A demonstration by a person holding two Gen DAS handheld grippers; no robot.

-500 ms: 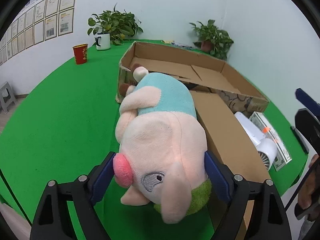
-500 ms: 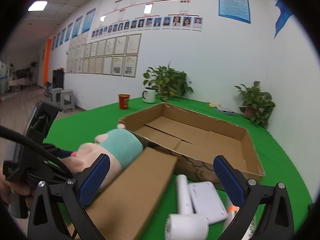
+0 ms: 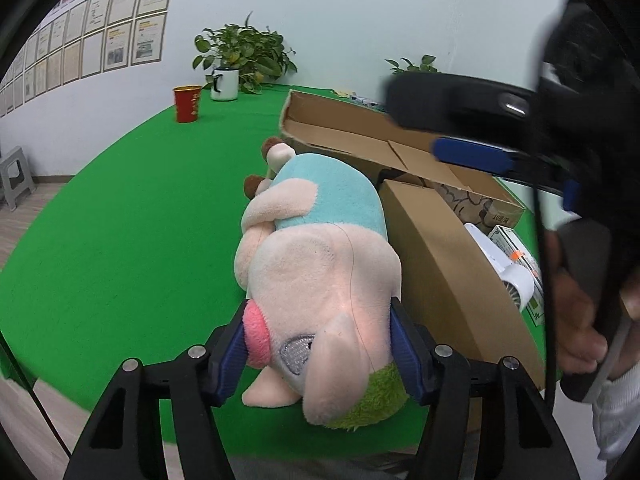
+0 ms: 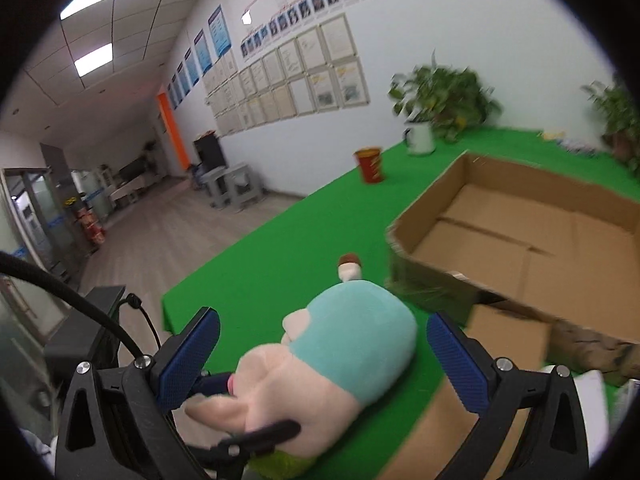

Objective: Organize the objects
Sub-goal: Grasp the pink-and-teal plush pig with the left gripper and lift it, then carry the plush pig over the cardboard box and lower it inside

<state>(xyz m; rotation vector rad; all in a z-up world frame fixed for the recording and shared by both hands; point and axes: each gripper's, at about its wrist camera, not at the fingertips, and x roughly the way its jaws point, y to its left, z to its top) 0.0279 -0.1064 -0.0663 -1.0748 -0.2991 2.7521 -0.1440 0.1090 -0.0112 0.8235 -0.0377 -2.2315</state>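
Two cardboard boxes sit on the green table (image 3: 120, 220): a wide open carton (image 4: 520, 240) and, just beside the toy, a closed brown box (image 3: 452, 280). Lying on the cloth, the plush pig (image 3: 320, 272) has its head pinched by the left gripper (image 3: 318, 344). Above its teal back, the right gripper (image 4: 323, 356) gapes wide, holding nothing.

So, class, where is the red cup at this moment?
The red cup stands on the green table at its far left, beside the white mug and left of the open cardboard box.
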